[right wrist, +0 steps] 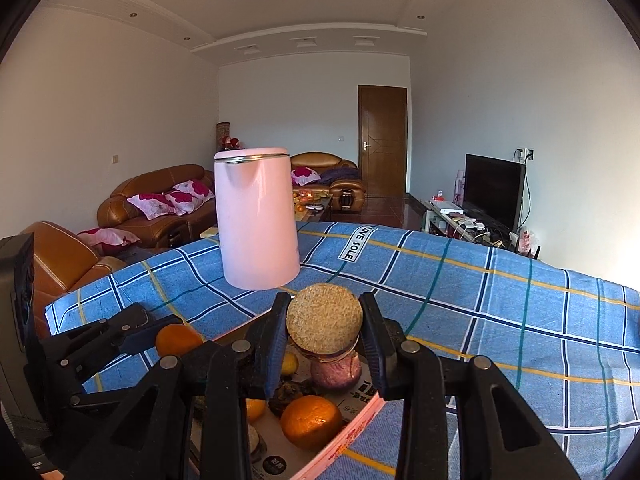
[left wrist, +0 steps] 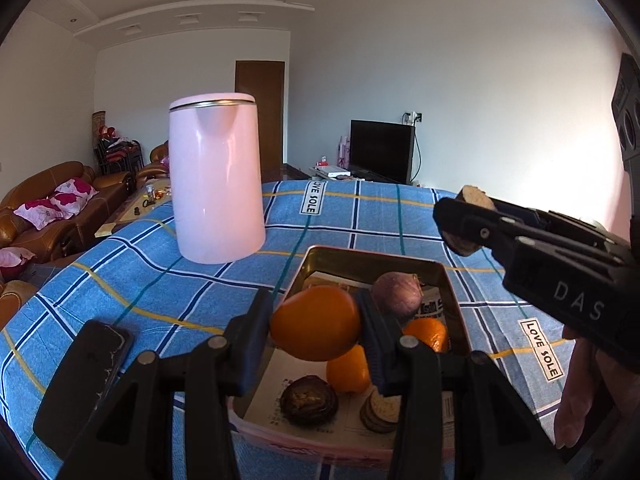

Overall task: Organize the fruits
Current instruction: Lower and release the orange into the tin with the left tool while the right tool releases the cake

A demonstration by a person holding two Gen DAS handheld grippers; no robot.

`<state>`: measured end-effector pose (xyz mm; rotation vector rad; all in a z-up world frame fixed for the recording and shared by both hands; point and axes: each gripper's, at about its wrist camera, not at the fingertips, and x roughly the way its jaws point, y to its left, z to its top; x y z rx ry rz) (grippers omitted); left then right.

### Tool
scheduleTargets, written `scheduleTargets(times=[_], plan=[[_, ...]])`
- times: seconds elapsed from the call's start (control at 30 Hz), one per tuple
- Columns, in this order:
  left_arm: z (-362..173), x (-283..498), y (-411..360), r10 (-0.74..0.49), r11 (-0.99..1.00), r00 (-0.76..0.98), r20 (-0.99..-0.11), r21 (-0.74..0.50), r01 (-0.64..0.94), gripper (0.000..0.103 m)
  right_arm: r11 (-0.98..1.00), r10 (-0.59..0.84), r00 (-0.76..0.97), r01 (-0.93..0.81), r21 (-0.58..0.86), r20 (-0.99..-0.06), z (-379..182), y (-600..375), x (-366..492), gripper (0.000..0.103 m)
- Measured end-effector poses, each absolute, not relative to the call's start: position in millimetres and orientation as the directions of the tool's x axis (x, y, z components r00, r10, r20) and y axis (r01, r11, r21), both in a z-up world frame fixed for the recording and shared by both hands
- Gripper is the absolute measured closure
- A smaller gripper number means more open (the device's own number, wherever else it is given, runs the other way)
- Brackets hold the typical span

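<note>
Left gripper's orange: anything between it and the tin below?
No obstacle in the gap. The left gripper holds the orange right over the tin, but the floor beneath already holds another orange and a dark round fruit.

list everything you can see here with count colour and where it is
orange: 1, orange, held in the left gripper above the tin
round cake: 1, tan and grainy, held in the right gripper above the tin
tin: 1, gold inside, pink outside, on the cloth, paper-lined
oranges in tin: at least 2, orange
purple fruit: 1, far end of tin
dark round item: 1, brown, near end of tin
kettle: 1, pink, upright behind the tin
tablecloth: 1, blue check
phone: 1, black, left of tin
left gripper: black, shut on orange
right gripper: black, shut on cake
</note>
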<state>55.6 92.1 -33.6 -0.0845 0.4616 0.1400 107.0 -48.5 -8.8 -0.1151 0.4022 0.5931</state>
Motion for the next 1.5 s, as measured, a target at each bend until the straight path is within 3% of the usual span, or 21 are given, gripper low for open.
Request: scheduleTargets(times=[0.37,1.07,1.2,1.23,1.33,1.5], plan=[[-39.6,60.0,106.6,0.094,0.986,0.865,-0.492,-0.072,-0.148,0.058,0.824,0.497,0.696,-0.567,0.029,-0.517,-28.4,-18.2,129.8,0.067],[-47.9,73.7,106.0,0.059,0.991,0.823,-0.564,-0.066,-0.116,0.058,0.819,0.452,0.606,-0.573,0.034,-0.655,-51.3,2.7,149.7,0.066],[-47.5,72.5,102.6,0.066,0.993,0.825,-0.562,-0.047,-0.112,0.056,0.812,0.461,0.597,-0.582,0.042,-0.657,-52.5,3.8,147.4,0.06],[-47.6,72.3,101.3,0.062,0.994,0.825,-0.562,-0.044,-0.104,0.054,0.814,0.461,0.599,-0.58,0.042,-0.654,-51.7,3.2,146.7,0.06],[-46.2,68.5,97.3,0.07,0.994,0.833,-0.548,-0.032,-0.105,0.039,0.813,0.473,0.606,-0.58,0.053,-0.64,-48.3,-1.3,143.4,0.044],[-41.9,60.4,90.7,0.064,0.996,0.848,-0.526,-0.025,-0.091,0.032,0.82,0.484,0.628,-0.568,0.066,-0.61,-40.9,-14.4,132.8,0.043]])
